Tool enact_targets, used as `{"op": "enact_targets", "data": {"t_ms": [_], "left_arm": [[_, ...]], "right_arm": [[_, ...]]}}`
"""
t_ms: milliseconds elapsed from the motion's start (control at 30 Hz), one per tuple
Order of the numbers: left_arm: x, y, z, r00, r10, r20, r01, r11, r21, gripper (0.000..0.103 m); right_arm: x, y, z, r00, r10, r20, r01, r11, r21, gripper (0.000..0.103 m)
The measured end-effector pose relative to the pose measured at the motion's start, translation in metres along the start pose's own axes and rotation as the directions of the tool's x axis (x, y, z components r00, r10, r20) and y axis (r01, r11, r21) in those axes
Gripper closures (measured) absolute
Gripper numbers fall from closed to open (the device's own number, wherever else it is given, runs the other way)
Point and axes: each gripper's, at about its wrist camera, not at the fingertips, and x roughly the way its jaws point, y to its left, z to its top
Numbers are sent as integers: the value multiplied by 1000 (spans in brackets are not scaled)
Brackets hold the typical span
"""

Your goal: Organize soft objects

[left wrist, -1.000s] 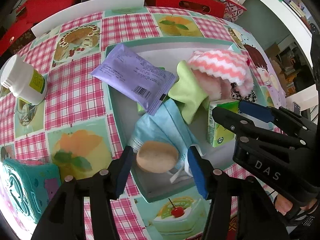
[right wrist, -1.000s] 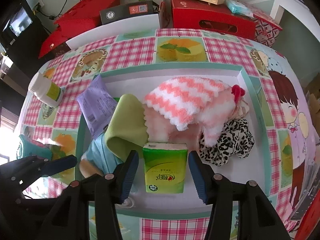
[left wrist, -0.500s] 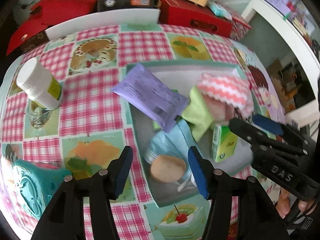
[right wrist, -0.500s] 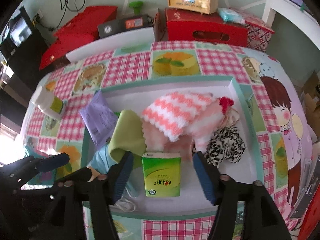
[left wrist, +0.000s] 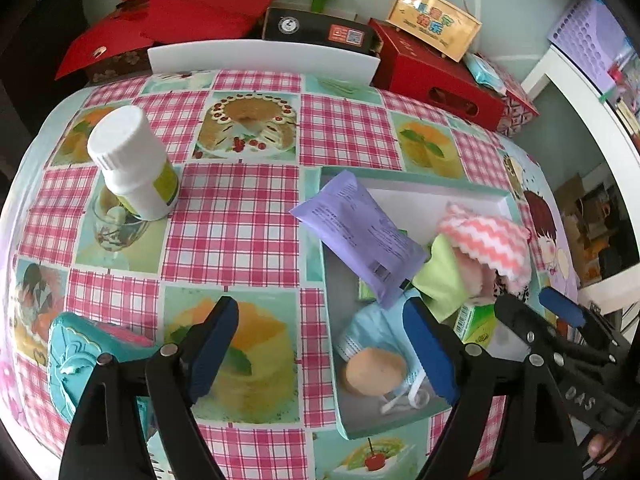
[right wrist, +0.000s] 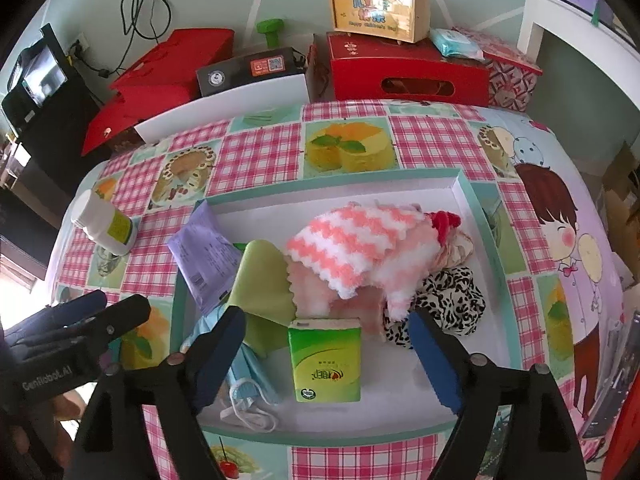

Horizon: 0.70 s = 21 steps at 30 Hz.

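Soft things sit piled in the tray (right wrist: 476, 216), a shallow white box with a teal rim on the bench (left wrist: 240, 216). Green tissue pack (right wrist: 325, 360) stands at the tray's near side, right between your right gripper (right wrist: 328, 360) jaws in that view, clear gap on both sides, nothing touching. Those jaws are spread wide, holding nothing. Behind the pack: pink-and-white knit piece (right wrist: 356, 244) on top of the pile, green cloth (right wrist: 264, 284) to its left, leopard-print fabric (right wrist: 448, 300) to its right, purple packet (right wrist: 206, 256) leaning over the tray's left rim. Blue face mask (right wrist: 248, 376) lies at the near left corner, its loops trailing beside the right gripper's left finger.

Your left gripper (left wrist: 320, 352) jaws are also spread, empty. In the left wrist view the tan round pad (left wrist: 376, 372) rests on the face mask and lies just inside the right-hand finger, off centre; the tray's left rim runs up through the gap, with bare cloth-covered bench taking the rest. Purple packet and green cloth are beyond the fingertips.

Outside the tray: white bottle (left wrist: 132, 164) upright at far left of the bench, teal pouch (left wrist: 80, 364) at the near left edge beside the left gripper's left finger. Red boxes (right wrist: 408, 68) stacked behind the bench.
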Motion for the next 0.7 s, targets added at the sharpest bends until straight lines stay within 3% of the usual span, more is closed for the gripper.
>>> {"op": "enact_targets", "data": {"t_ms": [67, 133, 533, 633, 700], "left_arm": [[0, 2, 0, 1000, -2, -1, 2, 1000, -6, 18], [-1, 2, -1, 1000, 4, 5, -4, 1000, -8, 18], [-13, 9, 4, 998, -18, 62, 20, 999, -34, 17], [-19, 10, 4, 995, -48, 85, 51, 998, -36, 4], [-23, 10, 5, 992, -64, 105, 67, 997, -32, 4]], "right_arm": [[0, 1, 0, 1000, 2, 4, -2, 1000, -4, 3], [-1, 2, 0, 1000, 3, 16, -3, 1000, -3, 0], [-5, 2, 2, 999, 7, 35, -7, 1000, 5, 0], [-9, 5, 1, 999, 12, 42, -12, 1000, -1, 0], [-13, 8, 0, 999, 16, 48, -16, 1000, -5, 0]]}}
